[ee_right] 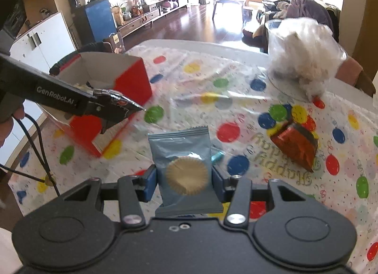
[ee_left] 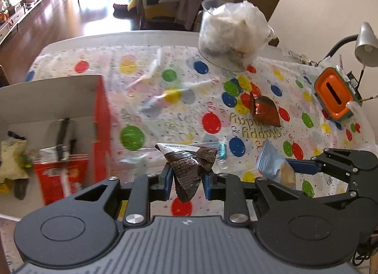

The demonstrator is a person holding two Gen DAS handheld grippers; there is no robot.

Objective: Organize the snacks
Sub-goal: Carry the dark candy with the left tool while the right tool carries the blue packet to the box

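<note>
Two claws each pinch one snack: left gripper clamps a dark crinkly wrapper, right gripper a blue cake packet, ready for the red cardboard box at left

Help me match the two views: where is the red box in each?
Left wrist view: the red box is at the left edge, open, snacks inside.
Right wrist view: it is upper left, behind the left tool.
Shared landmark: the orange-foil snack on the balloon tablecloth.
</note>
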